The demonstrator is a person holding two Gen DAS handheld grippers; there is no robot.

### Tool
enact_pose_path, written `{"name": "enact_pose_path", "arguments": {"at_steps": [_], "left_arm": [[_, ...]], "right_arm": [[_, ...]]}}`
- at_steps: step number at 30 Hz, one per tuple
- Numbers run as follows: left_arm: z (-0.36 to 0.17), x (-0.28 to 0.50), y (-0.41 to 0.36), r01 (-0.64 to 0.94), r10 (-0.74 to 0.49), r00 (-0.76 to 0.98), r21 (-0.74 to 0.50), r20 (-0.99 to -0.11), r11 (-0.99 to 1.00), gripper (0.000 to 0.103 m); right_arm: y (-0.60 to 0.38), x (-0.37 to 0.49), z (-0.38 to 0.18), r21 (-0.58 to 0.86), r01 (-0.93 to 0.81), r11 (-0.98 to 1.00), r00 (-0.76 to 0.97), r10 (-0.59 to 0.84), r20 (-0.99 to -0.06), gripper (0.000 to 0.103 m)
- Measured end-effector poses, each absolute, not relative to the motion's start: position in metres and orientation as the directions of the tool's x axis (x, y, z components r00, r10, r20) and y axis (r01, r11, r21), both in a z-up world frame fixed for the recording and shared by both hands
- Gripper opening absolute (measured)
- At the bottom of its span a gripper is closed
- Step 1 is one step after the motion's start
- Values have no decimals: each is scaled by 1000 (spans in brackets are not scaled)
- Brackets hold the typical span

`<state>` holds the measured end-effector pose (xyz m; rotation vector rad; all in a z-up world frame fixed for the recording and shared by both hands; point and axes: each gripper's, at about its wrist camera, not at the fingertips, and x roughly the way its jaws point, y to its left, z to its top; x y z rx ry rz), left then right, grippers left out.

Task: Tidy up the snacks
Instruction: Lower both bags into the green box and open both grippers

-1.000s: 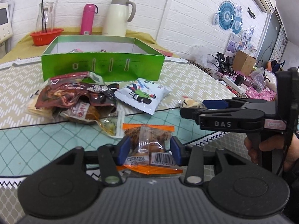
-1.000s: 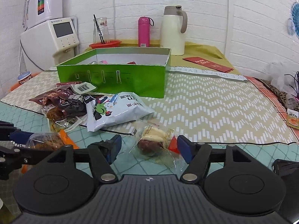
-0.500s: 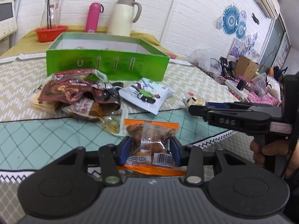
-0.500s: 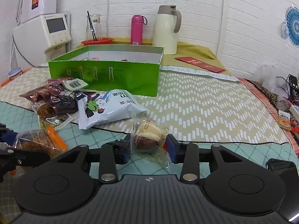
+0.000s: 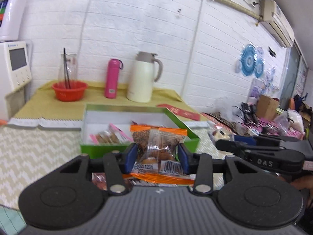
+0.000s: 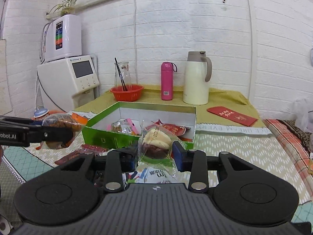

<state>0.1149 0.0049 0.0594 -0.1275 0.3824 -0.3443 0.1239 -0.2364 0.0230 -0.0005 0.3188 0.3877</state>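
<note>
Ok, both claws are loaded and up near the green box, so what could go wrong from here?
1. The right claw pinches the clear-wrapped brown-and-cream cake mostly by its loose film, so it might slip before reaching the green cardboard box.
2. The left claw, holding the orange-edged clear packet, sits close beside the right; both heading for the box could collide.
3. The pink-wrapped biscuits already inside may get crushed.

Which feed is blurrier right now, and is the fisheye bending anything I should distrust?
Left wrist view: motion-smeared, with the green box and right gripper soft; only the orange-edged snack packet in the left gripper reads sharply. Right wrist view: crisp, even lighting, the bun packet clear. Both bow the brick lines near the edges.
</note>
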Motion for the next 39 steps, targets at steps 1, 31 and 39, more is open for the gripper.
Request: {"name": "enact_pose_path", "arguments": {"at_steps": [1,31,39], "left_arm": [[63,125,10,292,-344,874,-195,-344,937,43],[34,253,32,141,-221,892,-222,-393,965,85],[44,239,27,105,-169,904,-178,-394,978,85]], "right_arm": [[-235,130,25,63,-372,926,876,373,-305,63],[-205,232,-1,2,-369,930,861,342,-376,103],[-202,207,5,-32,-412,911,861,378,-341,103]]}}
